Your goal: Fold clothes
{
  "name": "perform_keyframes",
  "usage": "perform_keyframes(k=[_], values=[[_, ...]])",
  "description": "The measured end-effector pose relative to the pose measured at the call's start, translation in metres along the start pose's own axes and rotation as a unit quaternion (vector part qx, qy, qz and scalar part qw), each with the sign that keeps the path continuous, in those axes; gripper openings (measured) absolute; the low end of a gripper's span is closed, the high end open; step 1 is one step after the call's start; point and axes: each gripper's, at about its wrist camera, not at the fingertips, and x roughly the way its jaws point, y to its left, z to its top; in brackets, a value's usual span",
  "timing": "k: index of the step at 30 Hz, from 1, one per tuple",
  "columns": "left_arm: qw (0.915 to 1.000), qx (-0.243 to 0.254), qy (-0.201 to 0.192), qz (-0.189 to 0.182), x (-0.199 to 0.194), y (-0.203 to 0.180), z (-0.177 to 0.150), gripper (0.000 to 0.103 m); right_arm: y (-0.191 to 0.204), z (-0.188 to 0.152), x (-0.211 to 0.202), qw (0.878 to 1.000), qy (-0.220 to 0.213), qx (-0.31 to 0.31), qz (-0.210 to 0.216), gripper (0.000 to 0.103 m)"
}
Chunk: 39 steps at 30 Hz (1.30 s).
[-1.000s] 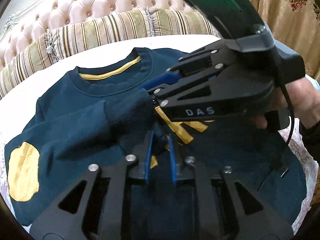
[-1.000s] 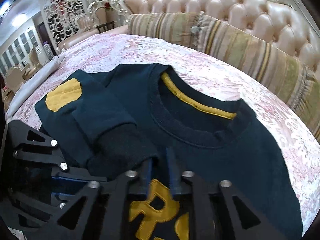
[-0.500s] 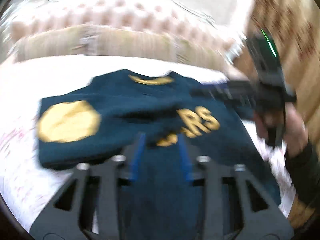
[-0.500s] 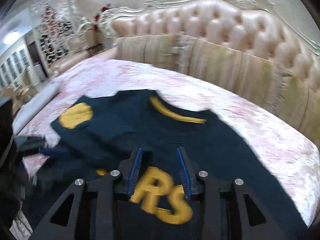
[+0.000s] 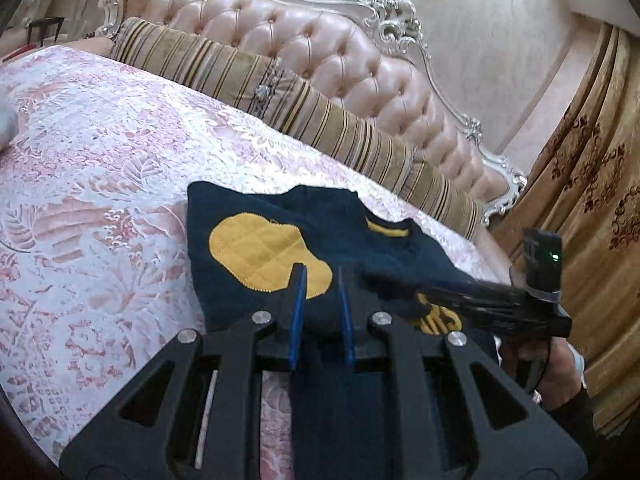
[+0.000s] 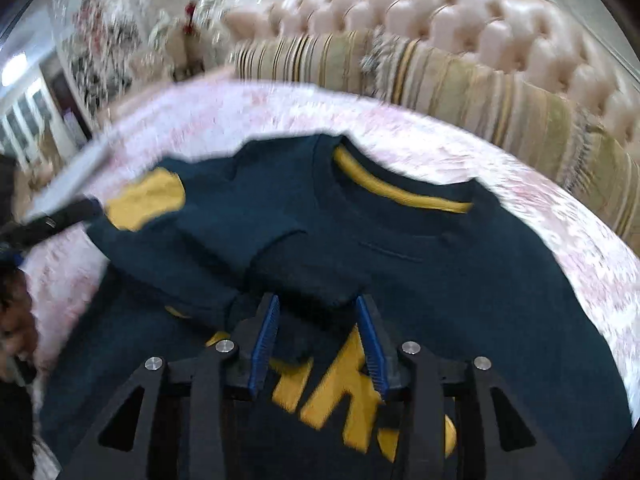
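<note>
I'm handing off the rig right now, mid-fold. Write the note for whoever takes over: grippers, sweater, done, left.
Left gripper: fingers narrow and closing, nothing between them, over the sweater's near edge.
Right gripper: fingers opening, nothing clamped, above the folded-in cuff and yellow letters.
Sweater: flat on the pink bedspread, collar toward the headboard.
Done: one sleeve, with its yellow elbow patch, is folded across the chest.
Left: the other sleeve, as far as can be seen, then fold the body.
</note>
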Motion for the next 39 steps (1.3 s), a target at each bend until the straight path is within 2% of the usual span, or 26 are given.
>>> perform_keyframes(k=[1,4,9,11,14,16,19,24,28,30,38,39], values=[[1.0000,-0.007,-0.002,-0.004,0.000,0.002,0.000,0.019,-0.010,-0.002,-0.005,1.000,0.001,0.027,0.002,0.064],[0.9995,-0.022,-0.005,-0.020,-0.006,0.003,0.002,0.019,-0.030,-0.001,-0.007,0.998,0.008,0.063,0.019,0.064],[0.9993,-0.013,-0.015,-0.033,-0.013,-0.004,0.004,0.021,-0.031,0.000,0.012,0.994,0.027,0.081,0.072,0.064],[0.9992,-0.017,-0.016,-0.033,-0.014,-0.002,0.004,0.021,-0.034,-0.002,0.020,0.993,0.039,0.096,0.057,0.064],[0.9990,-0.024,-0.014,-0.034,-0.013,0.001,0.004,0.022,-0.041,0.000,0.020,0.990,0.028,0.125,0.066,0.064],[0.9990,-0.026,-0.013,-0.035,-0.011,0.001,0.004,0.022,-0.037,0.002,0.023,0.990,0.030,0.116,0.067,0.064],[0.9990,-0.024,-0.014,-0.036,-0.012,0.000,0.004,0.022,-0.034,0.005,0.025,0.985,0.027,0.127,0.118,0.060],[0.9989,-0.026,-0.015,-0.036,-0.011,0.000,0.004,0.022,-0.034,0.011,0.032,0.981,0.036,0.144,0.129,0.060],[0.9989,-0.025,-0.013,-0.037,-0.011,-0.001,0.003,0.023,-0.027,0.011,0.036,0.977,0.041,0.142,0.156,0.040],[0.9989,-0.026,-0.013,-0.037,-0.010,-0.002,0.003,0.023,-0.027,0.012,0.037,0.977,0.039,0.143,0.155,0.030],[0.9988,-0.030,-0.018,-0.036,-0.011,-0.001,0.004,0.028,-0.027,0.015,0.040,0.980,0.034,0.138,0.137,0.029],[0.9987,-0.031,-0.019,-0.035,-0.011,0.000,0.004,0.028,-0.027,0.015,0.040,0.982,0.031,0.138,0.124,0.019]])
